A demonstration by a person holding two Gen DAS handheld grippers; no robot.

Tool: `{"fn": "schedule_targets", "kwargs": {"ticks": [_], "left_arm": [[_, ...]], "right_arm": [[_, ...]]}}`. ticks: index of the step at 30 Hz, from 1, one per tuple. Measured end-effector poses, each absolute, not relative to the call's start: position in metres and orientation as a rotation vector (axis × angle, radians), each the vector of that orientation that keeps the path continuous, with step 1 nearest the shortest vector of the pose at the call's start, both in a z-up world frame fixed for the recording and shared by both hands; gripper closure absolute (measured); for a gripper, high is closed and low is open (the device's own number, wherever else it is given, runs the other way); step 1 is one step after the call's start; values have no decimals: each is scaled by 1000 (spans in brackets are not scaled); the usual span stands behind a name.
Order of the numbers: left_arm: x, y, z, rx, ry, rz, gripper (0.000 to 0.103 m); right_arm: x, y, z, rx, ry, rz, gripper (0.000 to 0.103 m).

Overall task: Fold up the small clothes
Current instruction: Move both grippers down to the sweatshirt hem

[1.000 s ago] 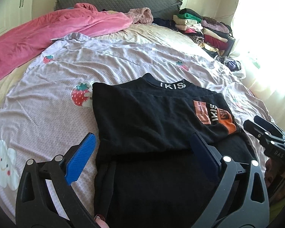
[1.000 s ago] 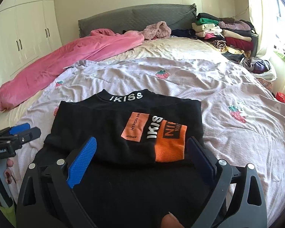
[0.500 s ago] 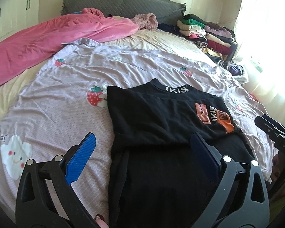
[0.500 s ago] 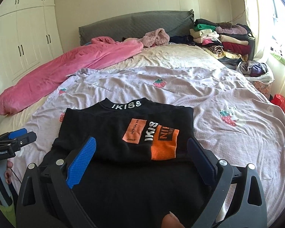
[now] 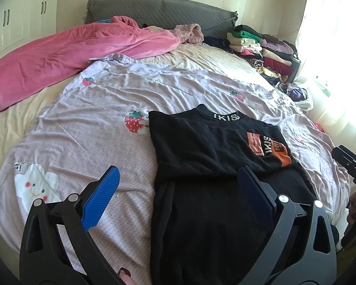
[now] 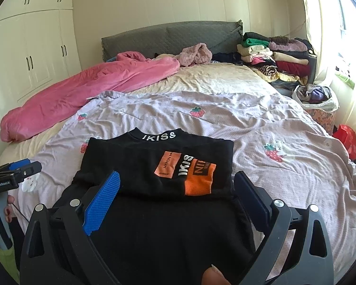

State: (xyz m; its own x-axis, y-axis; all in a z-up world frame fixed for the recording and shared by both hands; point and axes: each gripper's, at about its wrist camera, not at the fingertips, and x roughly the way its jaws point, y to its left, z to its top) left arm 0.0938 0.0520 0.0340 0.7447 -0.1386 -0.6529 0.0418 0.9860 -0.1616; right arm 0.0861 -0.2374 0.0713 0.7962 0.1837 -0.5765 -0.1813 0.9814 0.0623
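A black top with white "IKISS" on its collar and an orange patch lies flat on the lilac strawberry sheet, its sleeves folded in across the body; it also shows in the right wrist view. My left gripper is open and empty, held above the top's lower left edge. My right gripper is open and empty, held above the top's lower half. The right gripper shows at the right edge of the left wrist view, and the left gripper at the left edge of the right wrist view.
A pink blanket lies along the bed's far left. A stack of folded clothes stands at the far right by the grey headboard. A bag of clothes and a red bag sit beside the bed on the right.
Both grippers have drawn back and up from the top, so it looks smaller and farther. Both stay open. The top has not moved.
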Motion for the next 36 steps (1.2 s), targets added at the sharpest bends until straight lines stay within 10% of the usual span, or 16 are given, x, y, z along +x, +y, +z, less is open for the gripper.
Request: {"fn": "schedule_targets", "kwargs": {"ticks": [36], "left_arm": [[36, 91, -3, -108, 832, -48, 10]], "right_arm": [[17, -274, 49, -50, 709, 155, 7]]}}
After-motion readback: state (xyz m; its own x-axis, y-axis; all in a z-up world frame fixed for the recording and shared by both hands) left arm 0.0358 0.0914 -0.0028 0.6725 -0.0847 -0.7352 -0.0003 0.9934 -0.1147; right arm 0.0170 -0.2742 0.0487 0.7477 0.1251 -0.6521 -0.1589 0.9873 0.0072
